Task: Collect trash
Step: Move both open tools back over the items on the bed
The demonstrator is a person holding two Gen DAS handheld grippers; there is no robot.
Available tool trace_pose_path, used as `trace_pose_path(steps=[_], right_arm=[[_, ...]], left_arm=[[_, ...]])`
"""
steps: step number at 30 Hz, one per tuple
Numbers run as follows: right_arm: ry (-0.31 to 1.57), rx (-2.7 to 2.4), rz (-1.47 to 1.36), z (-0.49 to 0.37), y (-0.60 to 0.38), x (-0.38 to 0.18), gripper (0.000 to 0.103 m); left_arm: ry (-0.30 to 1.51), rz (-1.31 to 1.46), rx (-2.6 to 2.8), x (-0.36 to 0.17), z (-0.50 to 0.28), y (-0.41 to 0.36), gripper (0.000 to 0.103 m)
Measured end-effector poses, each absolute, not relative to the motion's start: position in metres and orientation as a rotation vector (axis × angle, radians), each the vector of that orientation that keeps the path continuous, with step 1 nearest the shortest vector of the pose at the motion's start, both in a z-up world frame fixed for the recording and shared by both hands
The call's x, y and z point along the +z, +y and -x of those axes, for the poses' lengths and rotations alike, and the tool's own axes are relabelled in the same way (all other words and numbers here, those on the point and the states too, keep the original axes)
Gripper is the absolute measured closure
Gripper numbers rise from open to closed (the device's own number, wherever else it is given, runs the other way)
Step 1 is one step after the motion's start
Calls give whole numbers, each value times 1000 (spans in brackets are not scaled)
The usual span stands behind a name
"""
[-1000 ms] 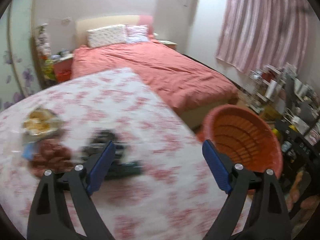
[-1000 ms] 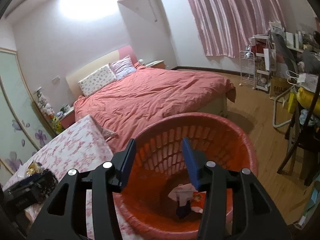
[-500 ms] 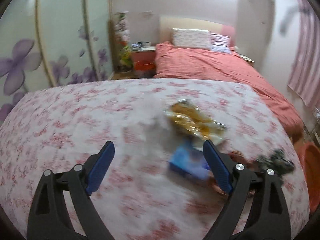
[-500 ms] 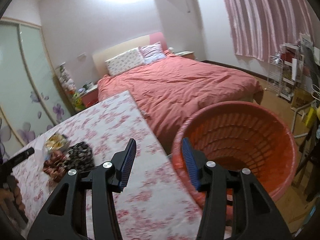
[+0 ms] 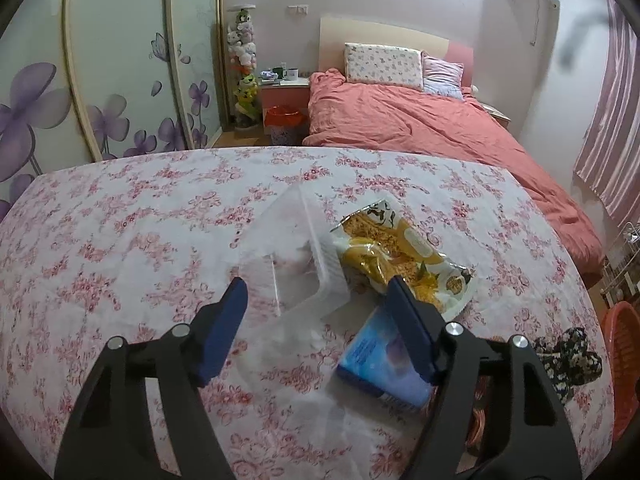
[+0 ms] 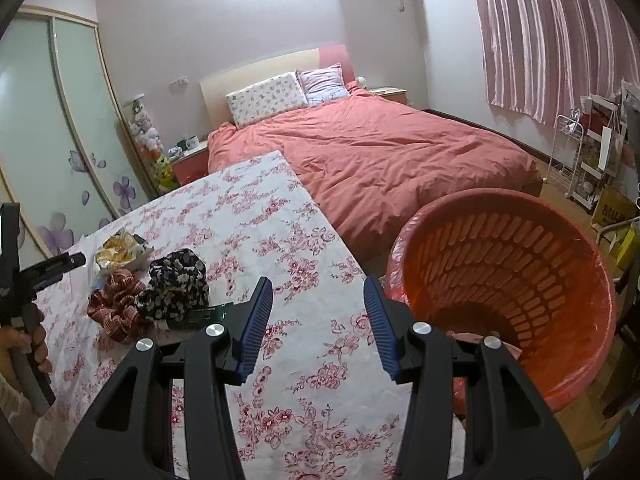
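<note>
Near the table's (image 5: pixel 120 220) right end, left claw (image 5: pixel 316 304) straddles the clear plastic tray (image 5: pixel 296 276), jaws just been narrowing, not gripping yet; right claw (image 6: pixel 318 320) half-open, empty, beside the basket (image 6: pixel 568 240).

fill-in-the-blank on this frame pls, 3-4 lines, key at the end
1. The left gripper hovers over a clear plastic ____ on the table.
2. The snack wrapper beside it is mostly ____ in colour.
3. The basket next to the table is ____ in colour.
4. Between the right gripper's fingers there is ____.

Missing words: box; yellow; orange; nothing
</note>
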State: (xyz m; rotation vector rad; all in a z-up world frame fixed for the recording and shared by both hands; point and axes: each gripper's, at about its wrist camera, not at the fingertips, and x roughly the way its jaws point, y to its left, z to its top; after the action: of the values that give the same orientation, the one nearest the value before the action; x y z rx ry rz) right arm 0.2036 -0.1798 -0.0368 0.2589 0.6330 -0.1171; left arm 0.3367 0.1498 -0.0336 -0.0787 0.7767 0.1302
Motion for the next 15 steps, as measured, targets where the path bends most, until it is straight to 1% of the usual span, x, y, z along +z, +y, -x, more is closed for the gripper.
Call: trace_pose_path(steps=[3,5,6,8,9,11,13,15], right_arm=[[633,-112,-269,-206,-178,-38,55],[634,-103,-270,-209,-175,-38,55],[635,-99,-267,-210,-173,-38,55],[638,-88,-258,-212,-167,-38,55],[641,-80,-252,-214,-164,-39,55],[645,-73,-243,-215,-160,-39,55],[649,-66,-238,-216,-157,-40,55],[652,-60,-232,-217,-153,-40,55]], left_arm=[[784,59,142,-38,-343,148,34],[795,51,144,-43,-347,148,40],[798,48,144,-44,-348,148,42],[805,38,147,-47,-352,148,50],[808,39,147,-49,-354,148,52],[816,47,139,-53,-357,151,64],[812,59,131,-54,-357,154,66],[806,68,116,-54,-355,158,75]])
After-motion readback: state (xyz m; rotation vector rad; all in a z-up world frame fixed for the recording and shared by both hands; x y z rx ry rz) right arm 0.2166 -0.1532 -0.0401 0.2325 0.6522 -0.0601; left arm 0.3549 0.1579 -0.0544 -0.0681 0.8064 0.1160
